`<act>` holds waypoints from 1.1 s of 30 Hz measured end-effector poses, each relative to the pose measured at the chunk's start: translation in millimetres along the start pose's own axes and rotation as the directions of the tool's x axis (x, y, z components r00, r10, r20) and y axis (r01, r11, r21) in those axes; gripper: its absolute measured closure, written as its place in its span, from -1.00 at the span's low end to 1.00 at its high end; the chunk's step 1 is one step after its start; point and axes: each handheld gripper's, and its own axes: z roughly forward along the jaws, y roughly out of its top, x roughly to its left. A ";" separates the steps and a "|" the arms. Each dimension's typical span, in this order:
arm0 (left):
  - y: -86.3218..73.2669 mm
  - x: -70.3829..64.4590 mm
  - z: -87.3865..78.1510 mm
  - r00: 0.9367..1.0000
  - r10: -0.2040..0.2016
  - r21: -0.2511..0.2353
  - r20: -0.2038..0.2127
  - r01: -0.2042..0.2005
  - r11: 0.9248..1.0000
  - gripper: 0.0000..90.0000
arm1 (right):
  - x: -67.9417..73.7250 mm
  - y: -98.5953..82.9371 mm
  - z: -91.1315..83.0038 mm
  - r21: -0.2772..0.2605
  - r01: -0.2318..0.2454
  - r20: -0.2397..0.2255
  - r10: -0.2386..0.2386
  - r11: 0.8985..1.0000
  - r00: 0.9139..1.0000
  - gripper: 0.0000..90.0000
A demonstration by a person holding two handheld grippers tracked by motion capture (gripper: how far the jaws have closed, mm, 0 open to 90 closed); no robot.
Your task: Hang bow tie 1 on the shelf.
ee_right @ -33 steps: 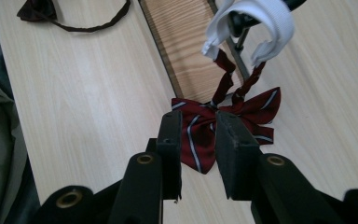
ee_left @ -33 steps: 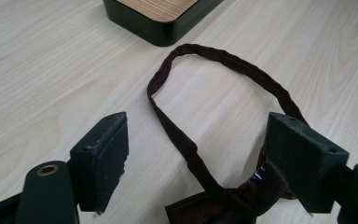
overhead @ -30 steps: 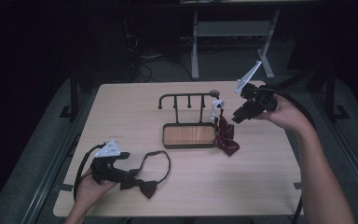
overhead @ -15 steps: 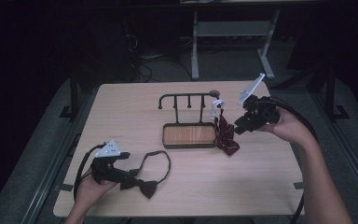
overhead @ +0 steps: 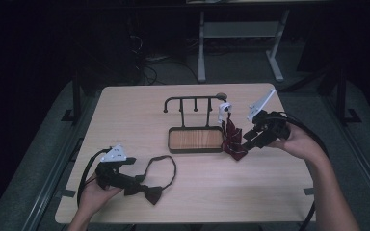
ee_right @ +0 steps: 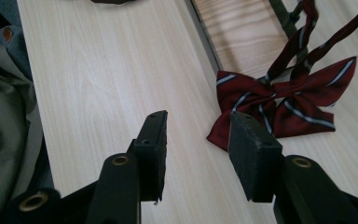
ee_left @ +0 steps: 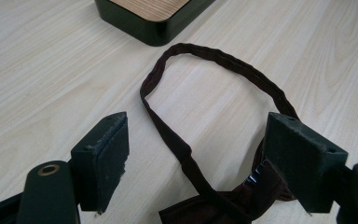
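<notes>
My left gripper (overhead: 125, 175) low at near-left table (overhead: 125, 110) edge, jaws spread wide, nothing clamped. Dark bow tie (overhead: 149, 192) flat on table just beyond them; its strap (ee_left: 205, 60) loops out between jaws toward stand (overhead: 195, 139). My right gripper (overhead: 250, 139) held out at right, forearm angled in from near-right corner, jaws released, empty, aimed at striped bow tie (ee_right: 279, 100). That tie lies beside stand's base, strap running up to rail.
</notes>
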 end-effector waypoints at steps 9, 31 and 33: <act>3.1 1.2 2.6 1.000 0.002 0.006 0.002 -0.002 1.000 -0.49 | 9.0 -15.1 4.4 -0.024 -0.009 0.001 0.009 1.000 1.000 0.19; 23.6 1.6 7.8 0.998 0.055 0.064 0.019 -0.057 0.996 -0.32 | 28.2 -46.0 19.3 -0.032 -0.023 -0.017 0.022 0.999 1.000 0.08; 25.1 3.2 10.1 0.998 0.056 0.074 0.021 -0.057 0.996 -0.29 | 30.6 -48.7 21.6 -0.032 -0.027 -0.010 0.027 0.999 1.000 0.06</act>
